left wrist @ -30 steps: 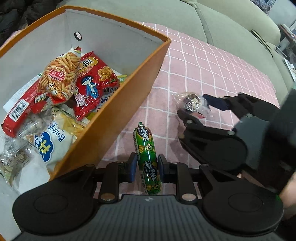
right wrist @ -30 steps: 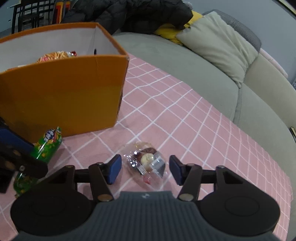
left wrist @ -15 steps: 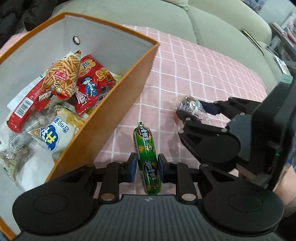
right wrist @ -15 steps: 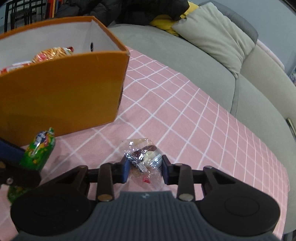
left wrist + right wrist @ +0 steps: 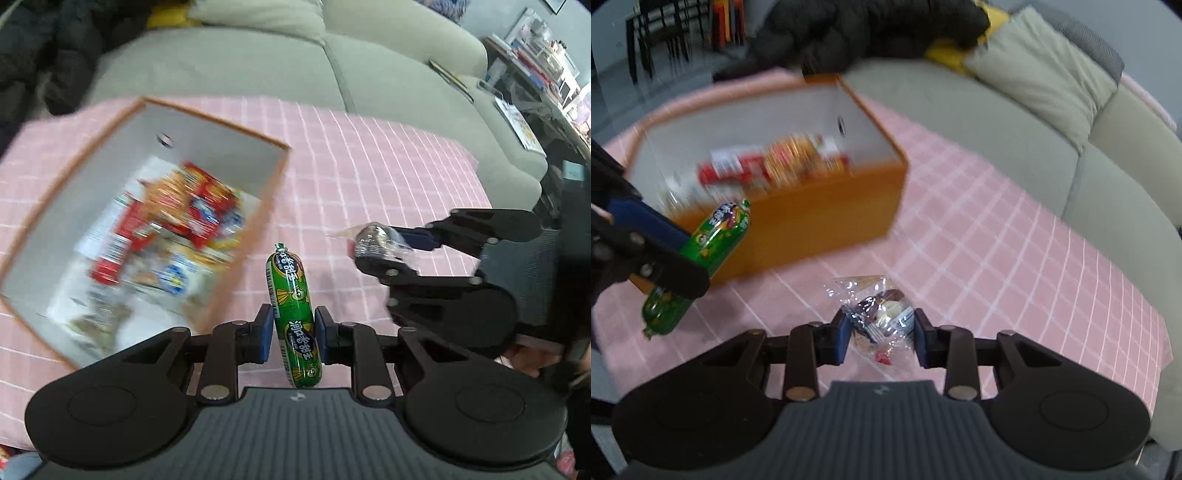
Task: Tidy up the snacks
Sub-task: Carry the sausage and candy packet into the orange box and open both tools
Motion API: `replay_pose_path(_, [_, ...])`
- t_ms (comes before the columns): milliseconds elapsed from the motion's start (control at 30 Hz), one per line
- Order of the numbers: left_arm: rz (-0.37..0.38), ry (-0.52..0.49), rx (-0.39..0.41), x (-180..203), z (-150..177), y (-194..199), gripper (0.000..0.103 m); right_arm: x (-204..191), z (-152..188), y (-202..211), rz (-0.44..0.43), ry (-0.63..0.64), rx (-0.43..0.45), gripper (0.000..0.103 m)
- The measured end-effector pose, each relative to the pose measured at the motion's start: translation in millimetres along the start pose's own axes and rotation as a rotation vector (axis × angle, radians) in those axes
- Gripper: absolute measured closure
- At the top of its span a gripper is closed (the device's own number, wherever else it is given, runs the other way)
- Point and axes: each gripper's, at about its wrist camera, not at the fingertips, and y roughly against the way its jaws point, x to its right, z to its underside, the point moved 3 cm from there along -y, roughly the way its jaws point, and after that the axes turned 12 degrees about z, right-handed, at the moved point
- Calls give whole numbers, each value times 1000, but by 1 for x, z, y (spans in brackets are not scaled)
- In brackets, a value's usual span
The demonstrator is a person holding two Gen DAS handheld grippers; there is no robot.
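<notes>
Carry step. Left tool (image 5: pixel 293 332) pinches green sausage stick (image 5: pixel 293 314); right tool (image 5: pixel 879 338) pinches clear-wrapped snack (image 5: pixel 877 319). Both are off the pink checked tabletop (image 5: pixel 997 240), near the orange box (image 5: pixel 827 206) to the left. Next: bring each over the rim, then release among packets.

A grey-green sofa (image 5: pixel 258 62) holds a dark coat (image 5: pixel 871 29) and cushion (image 5: pixel 1038 70).

Grey-green sofa (image 5: pixel 1052 155) behind pink checked cloth (image 5: pixel 1015 258); pale cushion (image 5: pixel 1045 77), dark coat (image 5: pixel 871 29) on top.
</notes>
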Motion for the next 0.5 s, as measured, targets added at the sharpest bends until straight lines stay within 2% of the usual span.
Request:
replay_pose_path(133, [-50,-14,19,-21,-8,36,77,-19,-33,29,-61,27,67,71])
replay_pose_path(267, [-84,-49,-13,-39,-15,56,77,-47,-63,47,-108,79,104,71])
replay_pose_path(367, [-75,-56,-63,-54,-20,58,77,-71,-86,49,-142,125,100,72])
replay_pose_path(500, [-57,-5,-138,-87,-21,47,77,-97,-110,35,-202,185,47,72])
